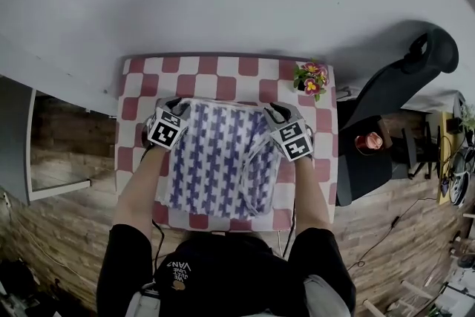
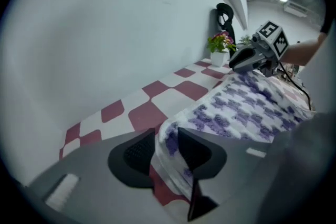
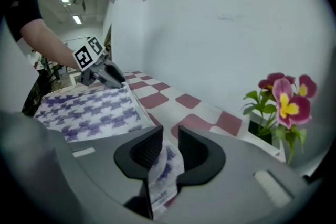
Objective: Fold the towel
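The white towel with purple print (image 1: 215, 159) lies on the red-and-white checked table (image 1: 148, 82), doubled over, with a loose fold along its right side. Both grippers are down at its far edge. My left gripper (image 1: 177, 105) is at the far left corner; in the left gripper view that corner (image 2: 169, 136) sits between the parted jaws of the left gripper (image 2: 167, 141). At the far right corner is my right gripper (image 1: 275, 112). In the right gripper view a slack bit of towel (image 3: 167, 162) hangs in the gap of the right gripper (image 3: 169, 147).
A small pot of pink and yellow flowers (image 1: 312, 78) stands on the table's far right corner, close to the right gripper. A white wall runs behind the table. A black chair (image 1: 404, 74) and a red cup (image 1: 369, 141) are off to the right.
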A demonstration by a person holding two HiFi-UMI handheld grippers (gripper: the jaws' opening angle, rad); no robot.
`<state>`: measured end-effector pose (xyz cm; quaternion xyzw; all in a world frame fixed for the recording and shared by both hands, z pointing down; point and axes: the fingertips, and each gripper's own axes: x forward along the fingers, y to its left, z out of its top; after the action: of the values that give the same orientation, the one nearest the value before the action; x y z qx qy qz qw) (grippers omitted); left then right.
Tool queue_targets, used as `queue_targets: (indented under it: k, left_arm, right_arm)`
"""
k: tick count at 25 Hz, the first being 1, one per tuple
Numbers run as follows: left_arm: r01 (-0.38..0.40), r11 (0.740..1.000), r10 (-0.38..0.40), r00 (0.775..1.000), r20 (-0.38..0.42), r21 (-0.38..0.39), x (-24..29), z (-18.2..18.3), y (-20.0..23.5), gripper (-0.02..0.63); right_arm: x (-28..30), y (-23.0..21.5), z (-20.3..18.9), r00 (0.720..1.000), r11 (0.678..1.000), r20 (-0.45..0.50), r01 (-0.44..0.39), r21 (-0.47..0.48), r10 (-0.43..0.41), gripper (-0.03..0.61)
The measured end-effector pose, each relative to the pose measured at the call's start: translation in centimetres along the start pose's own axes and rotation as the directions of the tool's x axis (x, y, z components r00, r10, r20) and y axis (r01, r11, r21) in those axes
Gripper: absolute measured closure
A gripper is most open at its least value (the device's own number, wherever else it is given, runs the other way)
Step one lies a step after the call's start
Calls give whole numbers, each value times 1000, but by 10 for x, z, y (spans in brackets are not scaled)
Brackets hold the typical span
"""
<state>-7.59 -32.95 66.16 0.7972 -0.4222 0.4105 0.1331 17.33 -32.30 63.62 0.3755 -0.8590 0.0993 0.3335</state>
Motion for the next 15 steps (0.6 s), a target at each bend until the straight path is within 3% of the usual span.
queue_targets:
  k: [2,5,8,11,15]
  left_arm:
    - [-39,998,40,999,9,-57,-4,-6,8,443]
    - [-76,985,88,994,71,-154,-20,-2,29,434]
    - [-46,968,96,976,194,-248,-62,6,36,431]
    - [73,960,5,961,275,-271,-99,-9,13,428]
    - [213,944,-145,954,263,-250,-142,-61,-36,414]
  right_arm:
    - [-6,-12,-9,999,996,5,48,75,-49,452]
    - [-30,-26,-10,993,982,73,79,174,-93,445]
    - [-64,-7,-4,985,976,161,22,217,-58,440]
    - [-99,38,-13,976,968,216,-80,239,27,423]
    - [-135,110,-33,972,963,192,-174,208,134,408]
